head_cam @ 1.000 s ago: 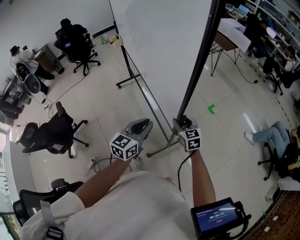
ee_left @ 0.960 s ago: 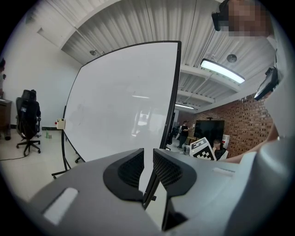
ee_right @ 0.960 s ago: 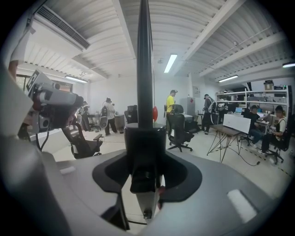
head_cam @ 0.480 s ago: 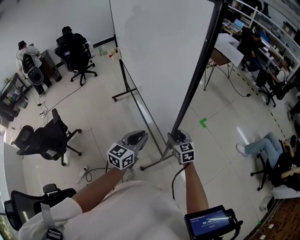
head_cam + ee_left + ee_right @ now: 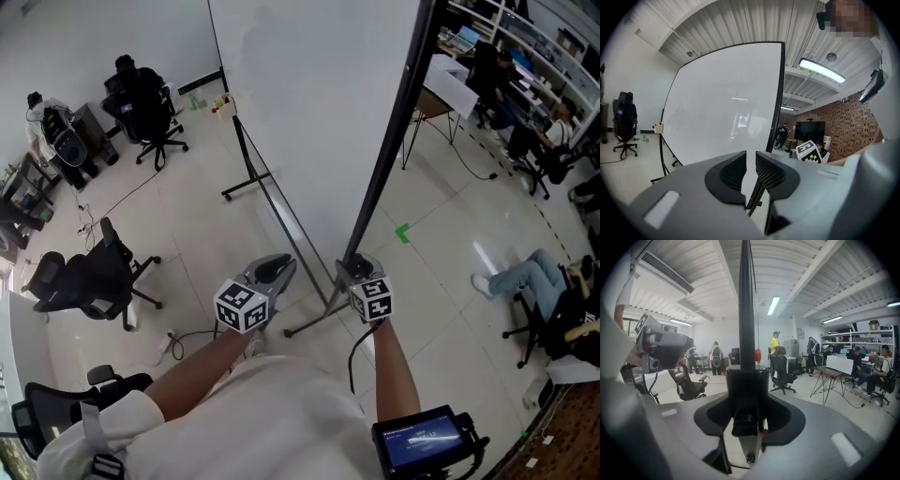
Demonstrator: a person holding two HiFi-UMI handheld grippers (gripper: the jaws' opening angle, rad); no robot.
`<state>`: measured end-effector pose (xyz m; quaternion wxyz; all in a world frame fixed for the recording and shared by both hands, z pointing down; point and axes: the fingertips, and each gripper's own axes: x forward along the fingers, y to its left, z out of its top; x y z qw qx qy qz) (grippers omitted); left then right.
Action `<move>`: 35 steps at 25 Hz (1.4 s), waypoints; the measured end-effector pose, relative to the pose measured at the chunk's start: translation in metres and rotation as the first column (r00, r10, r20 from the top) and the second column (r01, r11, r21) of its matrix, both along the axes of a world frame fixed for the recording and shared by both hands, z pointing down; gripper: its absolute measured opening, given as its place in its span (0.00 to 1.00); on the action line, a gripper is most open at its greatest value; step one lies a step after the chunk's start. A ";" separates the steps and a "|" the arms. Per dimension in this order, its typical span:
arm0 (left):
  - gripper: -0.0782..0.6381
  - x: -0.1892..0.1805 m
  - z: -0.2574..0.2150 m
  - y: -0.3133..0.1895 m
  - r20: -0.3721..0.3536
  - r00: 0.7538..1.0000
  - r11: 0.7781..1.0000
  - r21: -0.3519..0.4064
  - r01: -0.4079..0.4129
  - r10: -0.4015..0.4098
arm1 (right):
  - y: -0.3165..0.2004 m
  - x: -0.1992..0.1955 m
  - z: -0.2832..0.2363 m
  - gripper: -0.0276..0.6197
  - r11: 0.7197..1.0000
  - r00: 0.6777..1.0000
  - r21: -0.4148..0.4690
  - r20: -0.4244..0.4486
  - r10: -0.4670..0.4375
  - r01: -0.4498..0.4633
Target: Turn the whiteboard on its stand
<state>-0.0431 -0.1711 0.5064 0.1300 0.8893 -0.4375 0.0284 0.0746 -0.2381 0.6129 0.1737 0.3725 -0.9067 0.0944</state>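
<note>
The big whiteboard stands on a black wheeled stand, its white face filling the left gripper view. Its black side post runs down to my right gripper, which is shut on it low down. In the right gripper view the post rises straight up from between the jaws of that gripper. My left gripper hovers just left of the post, in front of the board's lower rail. Its jaws stand almost together with only a thin slit and hold nothing.
The stand's near foot and far leg rest on the tiled floor. Office chairs stand at the left, with a cable on the floor. At the right are a seated person's legs and a desk.
Both grippers have slid a little sideways together, the right one still clamped on the post. The board's near edge has come along with them.
</note>
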 end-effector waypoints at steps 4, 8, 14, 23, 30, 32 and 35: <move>0.20 0.014 0.002 0.007 0.003 1.000 1.000 -0.005 -0.004 0.004 | 0.007 0.017 0.000 0.33 1.000 1.000 -0.001 0.002 0.003 -0.003; 0.20 0.027 0.004 0.015 0.004 1.000 1.000 -0.008 -0.004 0.004 | 0.014 0.032 0.002 0.33 1.000 1.000 -0.009 -0.001 0.005 -0.005; 0.20 0.049 0.008 0.030 0.000 1.000 1.000 -0.010 0.000 0.000 | 0.026 0.060 0.003 0.33 1.000 1.000 -0.015 -0.002 0.007 -0.007; 0.20 0.054 0.016 0.047 -0.011 1.000 0.999 -0.034 -0.004 0.004 | 0.044 0.087 0.002 0.33 1.000 1.000 -0.025 -0.019 0.011 -0.011; 0.20 0.063 0.022 0.046 -0.016 0.998 0.996 -0.067 -0.057 0.056 | 0.058 0.116 0.002 0.33 0.998 0.998 -0.034 -0.035 0.043 -0.044; 0.20 0.061 0.024 0.043 -0.018 0.998 0.995 -0.074 -0.061 0.060 | 0.062 0.123 0.004 0.33 0.998 0.998 -0.044 -0.042 0.045 -0.047; 0.20 0.061 0.025 0.034 -0.027 0.997 0.995 -0.078 -0.068 0.066 | 0.064 0.134 0.003 0.33 0.998 0.998 -0.049 -0.054 0.044 -0.046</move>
